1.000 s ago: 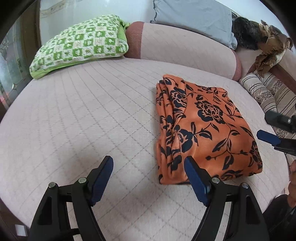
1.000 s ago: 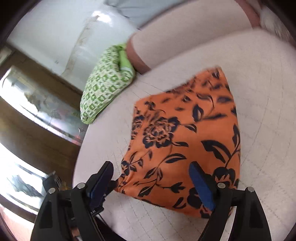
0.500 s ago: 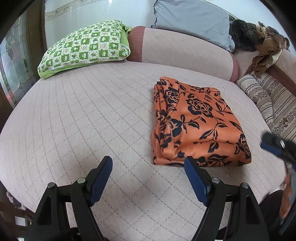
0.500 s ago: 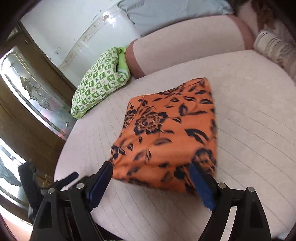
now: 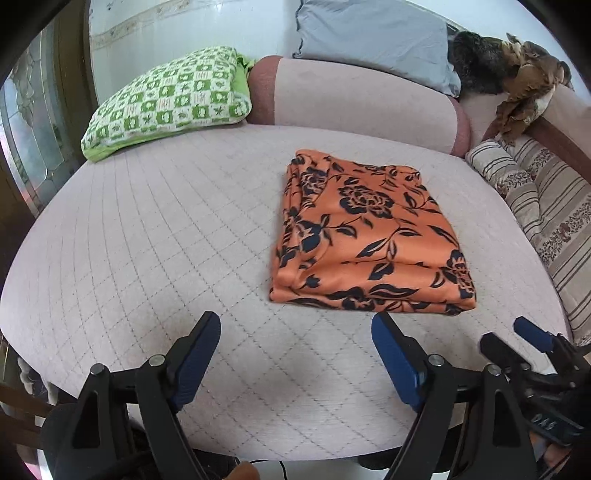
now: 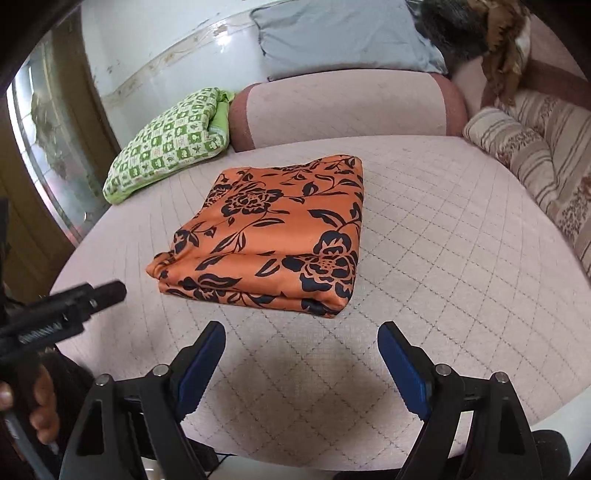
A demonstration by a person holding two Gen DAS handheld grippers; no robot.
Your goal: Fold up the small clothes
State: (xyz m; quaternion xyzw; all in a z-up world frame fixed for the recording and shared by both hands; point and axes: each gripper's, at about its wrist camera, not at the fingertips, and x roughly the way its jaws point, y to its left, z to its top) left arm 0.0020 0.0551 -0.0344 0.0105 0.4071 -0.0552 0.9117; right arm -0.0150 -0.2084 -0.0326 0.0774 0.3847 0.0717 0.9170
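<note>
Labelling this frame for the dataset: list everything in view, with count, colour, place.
folded garment: 1, orange with dark floral print, lying flat mid-bed
bed cover: 1, pale pink quilted, under the garment
checked pillow: 1, green and white, far left
bolster: 1, pink, along the back
grey pillow: 1, behind the bolster
striped cushion: 1, beige, right edge
left hand-held gripper: 1, black with blue pads, open, empty
right hand-held gripper: 1, same colours, open, empty

A green checkered pillow [image 5: 166,107] lies at the far left of the quilted pink bed [image 5: 147,240], a grey pillow [image 5: 373,37] sits atop the padded headboard [image 5: 362,107], and a striped cushion [image 5: 509,177] lies at the right.
</note>
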